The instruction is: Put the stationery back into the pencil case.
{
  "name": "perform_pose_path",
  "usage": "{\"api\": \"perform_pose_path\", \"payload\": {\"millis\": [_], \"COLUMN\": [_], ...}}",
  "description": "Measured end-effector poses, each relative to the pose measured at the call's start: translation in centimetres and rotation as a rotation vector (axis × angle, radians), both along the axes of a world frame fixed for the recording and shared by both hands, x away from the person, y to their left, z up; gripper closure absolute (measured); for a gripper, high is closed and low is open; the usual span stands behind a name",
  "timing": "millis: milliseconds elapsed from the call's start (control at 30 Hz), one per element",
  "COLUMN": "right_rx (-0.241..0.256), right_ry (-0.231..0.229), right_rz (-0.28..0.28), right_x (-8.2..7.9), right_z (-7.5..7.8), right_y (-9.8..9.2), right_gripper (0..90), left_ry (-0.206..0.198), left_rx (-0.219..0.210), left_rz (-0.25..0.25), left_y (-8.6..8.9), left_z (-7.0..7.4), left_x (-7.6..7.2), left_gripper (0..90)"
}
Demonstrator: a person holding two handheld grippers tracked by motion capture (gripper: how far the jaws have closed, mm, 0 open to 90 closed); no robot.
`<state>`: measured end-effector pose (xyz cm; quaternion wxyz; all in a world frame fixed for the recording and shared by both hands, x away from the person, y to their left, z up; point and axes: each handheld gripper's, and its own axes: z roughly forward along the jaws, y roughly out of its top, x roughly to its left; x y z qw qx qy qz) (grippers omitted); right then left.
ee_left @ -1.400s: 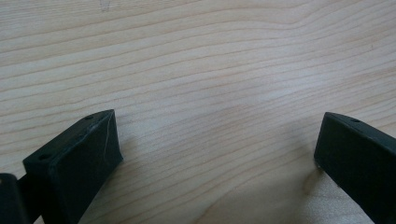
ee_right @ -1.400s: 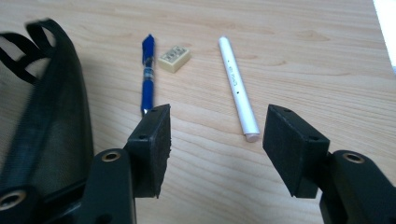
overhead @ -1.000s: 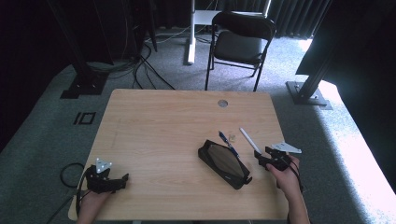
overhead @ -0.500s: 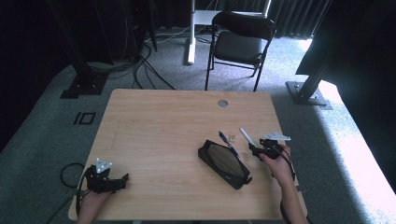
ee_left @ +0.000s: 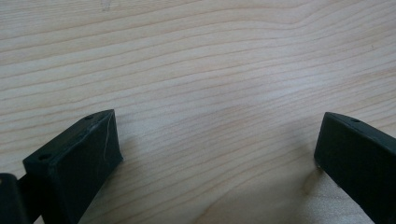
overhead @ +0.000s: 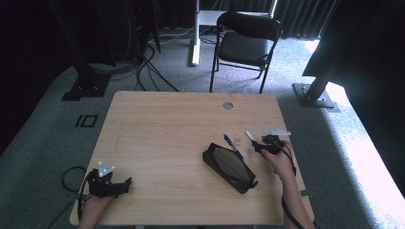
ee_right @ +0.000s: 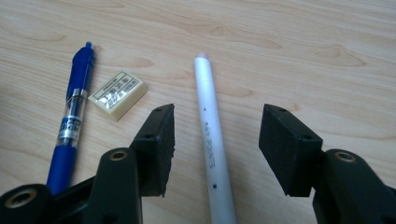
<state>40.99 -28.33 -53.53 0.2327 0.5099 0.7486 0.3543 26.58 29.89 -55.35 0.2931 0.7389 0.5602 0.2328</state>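
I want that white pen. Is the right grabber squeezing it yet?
Apart. The right gripper view shows the right gripper open, bare table either side of the white pen.

One white pen (ee_right: 212,140), one blue pen (ee_right: 72,123), one eraser (ee_right: 117,94), one black pencil case (overhead: 229,167).

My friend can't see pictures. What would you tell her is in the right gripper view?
The right gripper is open, its two black jaws on either side of a white pen lying on a wooden table, not touching it. To the left lie a small cream eraser and a blue pen, side by side.
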Motion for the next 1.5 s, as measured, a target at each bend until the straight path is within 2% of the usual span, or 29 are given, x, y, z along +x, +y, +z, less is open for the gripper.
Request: {"api": "perform_pose_path", "payload": {"millis": [67,133,433,700,800,900,1033,1233,1400,1500], "right_rx": [-0.002,-0.028,-0.032,-0.071,-0.066,-0.031,-0.021,-0.012,-0.017,0.007], "right_ry": [0.003,0.008,0.011,0.04,0.041,0.05,0.063,0.083,0.094,0.098], "right_rz": [0.005,0.004,0.01,0.017,0.019,0.009,-0.018,-0.058,-0.061,-0.064], "right_x": [0.3,0.5,0.9,0.9,0.9,0.8,0.7,0.8,0.6,0.3], "right_z": [-0.2,-0.4,-0.6,-1.1,-1.2,-1.3,-1.2,-1.0,-0.9,-0.4], "right_y": [0.2,0.4,0.5,0.9,1.0,0.9,1.0,1.2,1.0,0.3], "right_gripper": [46.9,49.1,52.3,64.6,65.4,71.1,77.3,78.5,78.5,78.6], "left_ry": [0.0,0.0,0.0,0.0,0.0,0.0,0.0,0.0,0.0,0.0], "left_rx": [0.0,0.0,0.0,0.0,0.0,0.0,0.0,0.0,0.0,0.0], "left_rz": [0.0,0.0,0.0,0.0,0.0,0.0,0.0,0.0,0.0,0.0], "left_y": [0.0,0.0,0.0,0.0,0.0,0.0,0.0,0.0,0.0,0.0], "left_z": [0.0,0.0,0.0,0.0,0.0,0.0,0.0,0.0,0.0,0.0], "left_x": [0.0,0.0,0.0,0.0,0.0,0.0,0.0,0.0,0.0,0.0], "left_gripper": [0.6,0.6,0.6,0.5,0.6,0.6,0.6,0.6,0.6,0.6]}}
